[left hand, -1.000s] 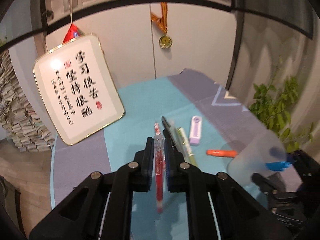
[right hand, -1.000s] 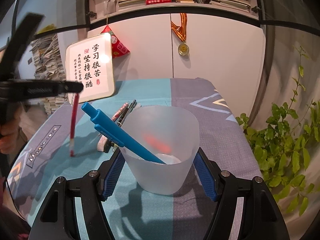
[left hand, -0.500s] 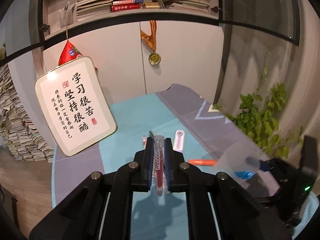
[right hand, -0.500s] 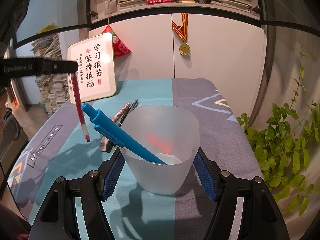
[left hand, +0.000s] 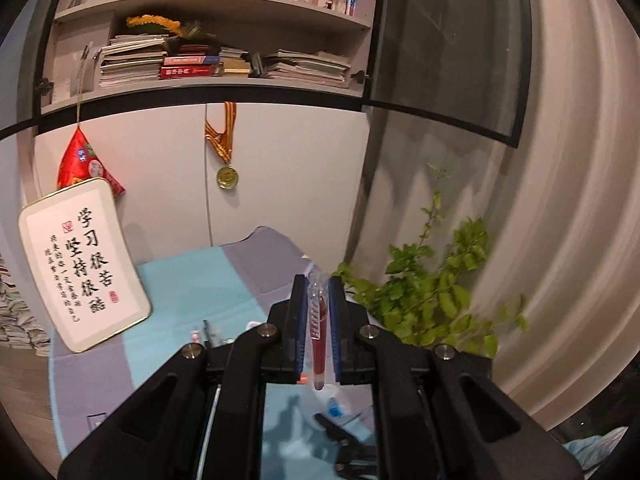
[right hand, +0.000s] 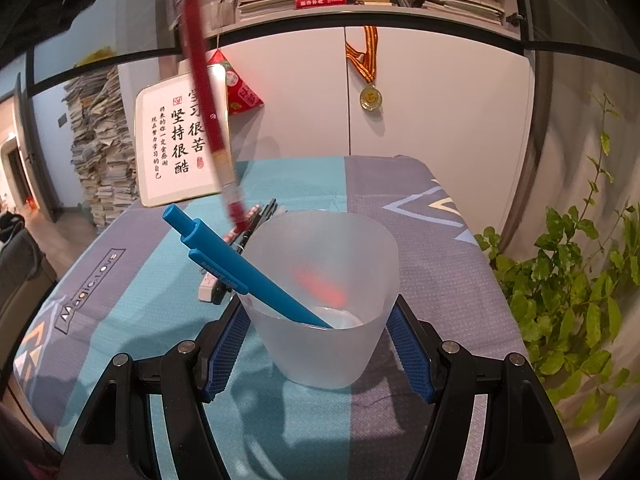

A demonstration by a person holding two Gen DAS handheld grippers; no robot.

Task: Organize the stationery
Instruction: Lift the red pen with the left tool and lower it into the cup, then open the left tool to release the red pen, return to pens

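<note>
While the right gripper (right hand: 320, 344) clamped the frosted translucent plastic cup (right hand: 324, 280) on the table, the left gripper (left hand: 319, 312) carried a red gel pen (right hand: 208, 120) toward it.

Clenched on the pen's upper barrel, the left gripper held it near-upright, long axis steep, tip down and leaning toward the cup's rim from the upper left. The cup held a slanted blue click pen (right hand: 240, 268); more pens (right hand: 256, 220) lay on the teal-and-grey cloth (right hand: 160, 300) behind.

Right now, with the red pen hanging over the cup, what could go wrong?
The red pen hangs tilted, its tip left of the cup rim; dropped here it could miss. The blue pen already leans across that side, so the red one could knock it. The left tool pinches only the pen's upper end, so it may swing.
</note>
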